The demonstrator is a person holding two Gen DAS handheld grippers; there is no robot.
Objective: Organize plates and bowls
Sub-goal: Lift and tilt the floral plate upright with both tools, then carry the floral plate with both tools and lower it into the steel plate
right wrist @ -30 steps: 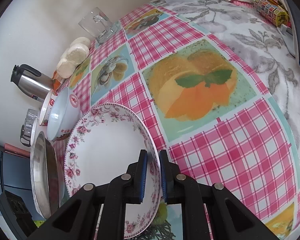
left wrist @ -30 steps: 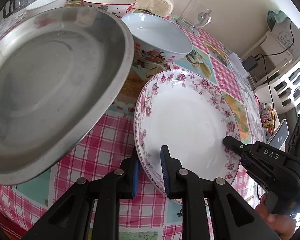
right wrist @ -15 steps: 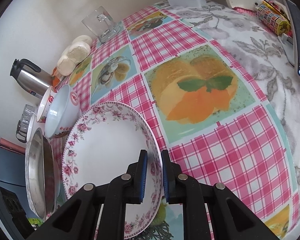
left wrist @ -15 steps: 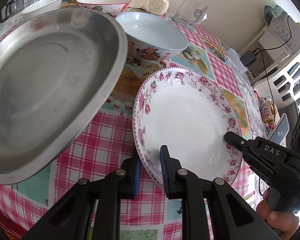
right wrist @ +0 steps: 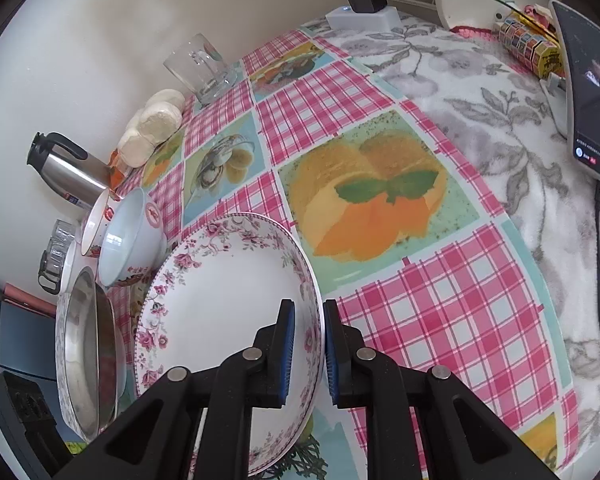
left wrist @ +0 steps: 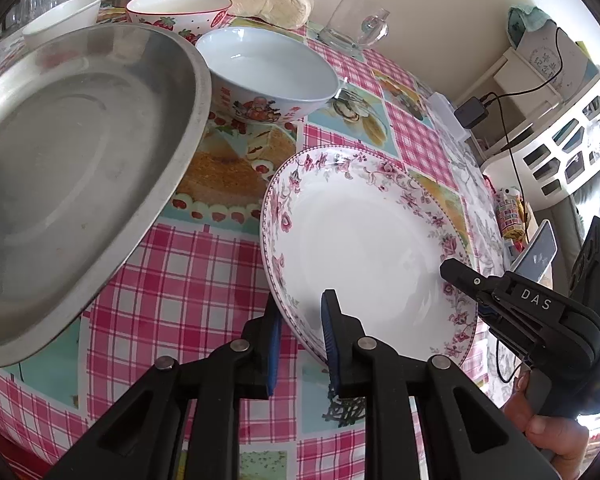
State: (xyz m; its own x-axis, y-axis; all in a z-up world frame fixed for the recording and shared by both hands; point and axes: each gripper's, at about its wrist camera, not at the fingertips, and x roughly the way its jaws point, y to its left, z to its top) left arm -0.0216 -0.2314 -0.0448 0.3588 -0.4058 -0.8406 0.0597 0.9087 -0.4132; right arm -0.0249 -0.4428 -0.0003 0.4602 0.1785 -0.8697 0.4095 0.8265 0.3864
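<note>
Gripping opposite edges of the flowered plate (left wrist: pixel 364 240), both grippers hold it tilted above the checked tablecloth (left wrist: pixel 172 280). The left gripper (left wrist: pixel 300 328) has its fingers clamped on the near rim, one pad under the plate and one inside it. The right gripper (right wrist: pixel 305 344) pinches the rim on the far right side in the same way, and in the left wrist view it shows as a black tool with a hand (left wrist: pixel 548 436) on its handle. Just to the left sits a large steel pan (left wrist: pixel 72 176), apart from the plate. Behind it stand a blue bowl (left wrist: pixel 268 76), a strawberry bowl (left wrist: pixel 180 10) and a white bowl (left wrist: pixel 64 16), with a glass mug (left wrist: pixel 352 24) near the wall.
</note>
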